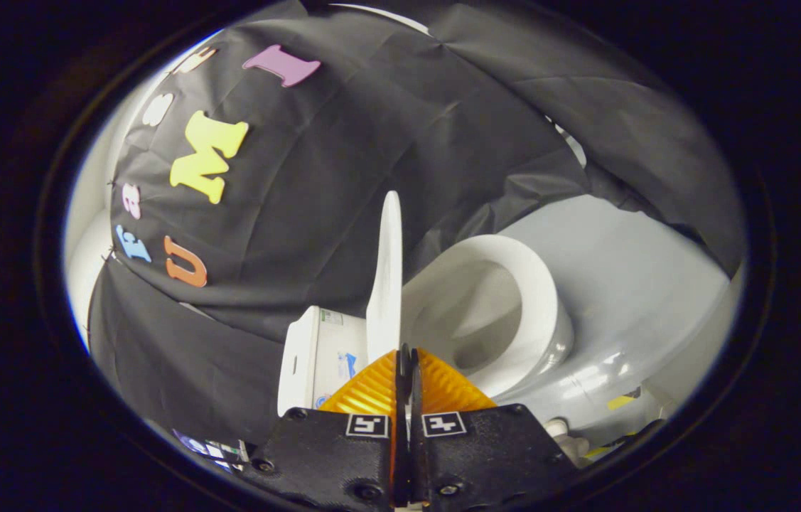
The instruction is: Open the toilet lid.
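The white toilet lid (389,284) stands raised, seen edge-on, well apart from the white seat ring (541,291) and the open bowl (475,323). My gripper (406,350) is shut, its two fingers pressed together with nothing between them. The fingertips sit right at the lid's near edge, which runs down behind the left finger (372,387); I cannot tell whether they touch it. The lid leans toward the white tank (309,355), which lies on the far side of the lid from the bowl. The whole view is tilted.
Black cloth walls surround the toilet closely behind the tank and beyond the bowl. A pale glossy floor (627,284) spreads past the bowl. Small white fittings (562,434) lie near the right finger's base.
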